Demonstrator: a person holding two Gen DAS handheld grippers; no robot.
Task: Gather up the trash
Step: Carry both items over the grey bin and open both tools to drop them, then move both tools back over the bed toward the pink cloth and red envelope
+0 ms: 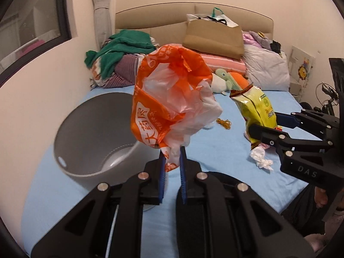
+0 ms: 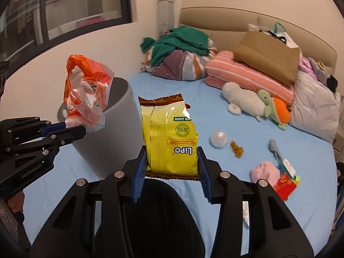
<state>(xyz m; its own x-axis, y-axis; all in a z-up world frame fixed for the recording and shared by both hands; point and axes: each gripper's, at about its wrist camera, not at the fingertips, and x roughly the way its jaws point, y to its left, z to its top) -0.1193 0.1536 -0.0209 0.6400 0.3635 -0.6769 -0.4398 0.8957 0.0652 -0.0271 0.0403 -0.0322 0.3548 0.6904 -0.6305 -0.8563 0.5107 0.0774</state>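
With the grey bin (image 1: pixel 90 137) standing open-mouthed on the blue bed (image 1: pixel 225 150) as the drop point, both catches hang near it. The left gripper (image 1: pixel 172 161), jaws narrow, pinches the orange plastic bag (image 1: pixel 167 99) just beside the rim, while the right gripper (image 2: pixel 172 167) clamps the yellow snack packet (image 2: pixel 169 135) upright. A crumpled tissue (image 1: pixel 261 158) lies uncollected on the sheet.

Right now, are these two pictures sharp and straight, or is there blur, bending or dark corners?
Left wrist view: strong fisheye bending, black corners; the grey bin looks smeared, the orange plastic bag fairly sharp. Right wrist view: same bending and dark corners, the yellow snack packet sharp enough to read its print.
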